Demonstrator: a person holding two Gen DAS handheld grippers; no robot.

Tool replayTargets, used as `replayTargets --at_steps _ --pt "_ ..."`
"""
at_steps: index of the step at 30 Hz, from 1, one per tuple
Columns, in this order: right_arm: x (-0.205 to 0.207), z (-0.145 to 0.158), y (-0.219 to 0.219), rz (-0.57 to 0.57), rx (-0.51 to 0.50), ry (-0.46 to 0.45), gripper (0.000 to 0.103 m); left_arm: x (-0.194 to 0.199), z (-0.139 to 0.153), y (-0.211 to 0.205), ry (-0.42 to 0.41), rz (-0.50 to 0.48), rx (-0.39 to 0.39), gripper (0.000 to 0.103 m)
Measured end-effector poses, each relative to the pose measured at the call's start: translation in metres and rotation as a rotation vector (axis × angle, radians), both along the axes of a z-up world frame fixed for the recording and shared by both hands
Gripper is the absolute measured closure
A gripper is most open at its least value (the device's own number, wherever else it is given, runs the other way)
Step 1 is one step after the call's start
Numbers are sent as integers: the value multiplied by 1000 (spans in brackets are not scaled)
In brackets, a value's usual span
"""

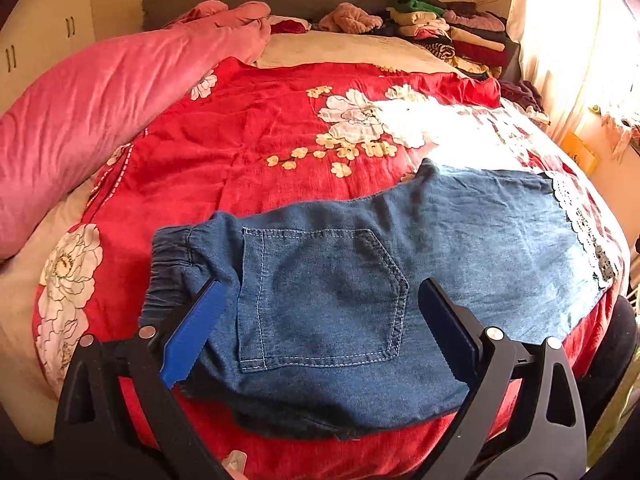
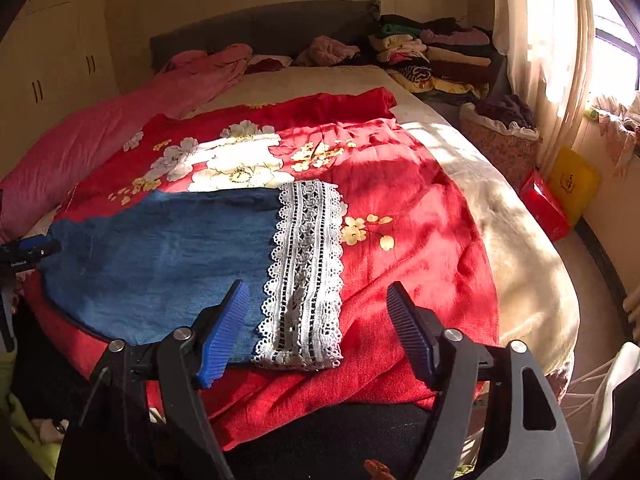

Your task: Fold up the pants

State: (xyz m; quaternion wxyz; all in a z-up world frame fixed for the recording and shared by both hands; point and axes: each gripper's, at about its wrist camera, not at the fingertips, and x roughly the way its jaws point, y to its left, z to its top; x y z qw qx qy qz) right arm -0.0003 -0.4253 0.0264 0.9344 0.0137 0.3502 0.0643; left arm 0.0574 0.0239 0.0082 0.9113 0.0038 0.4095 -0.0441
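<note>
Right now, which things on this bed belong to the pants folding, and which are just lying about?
Part of the job:
denim pants, halved lengthwise
lace hem
left gripper, open
right gripper, open
red floral cover, the folding surface

Lying about:
pink quilt
stacked folded clothes
laundry basket
yellow bag

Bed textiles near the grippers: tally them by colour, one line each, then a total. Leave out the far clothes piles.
Blue: 1, the denim pants with a white lace cuff
Red: 1, the floral cover
Pink: 1, the quilt
Cream: 1, the sheet
Total: 4
</note>
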Motion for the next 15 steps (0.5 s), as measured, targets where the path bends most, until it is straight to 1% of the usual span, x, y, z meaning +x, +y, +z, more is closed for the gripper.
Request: replayTargets --at_steps 2,6,8,15 --pt "-2 6 5 19 12 -25 23 -2 6 -1 -9 -2 -9 11" --pt "-4 12 16 36 24 -56 22 -5 16 -9 -29 -16 -13 10" --pt "-3 13 25 59 14 -62 22 -4 20 -16 -36 -31 -12 10" --pt "4 -4 60 123 -6 -37 22 7 24 -55 -43 -122 -2 10"
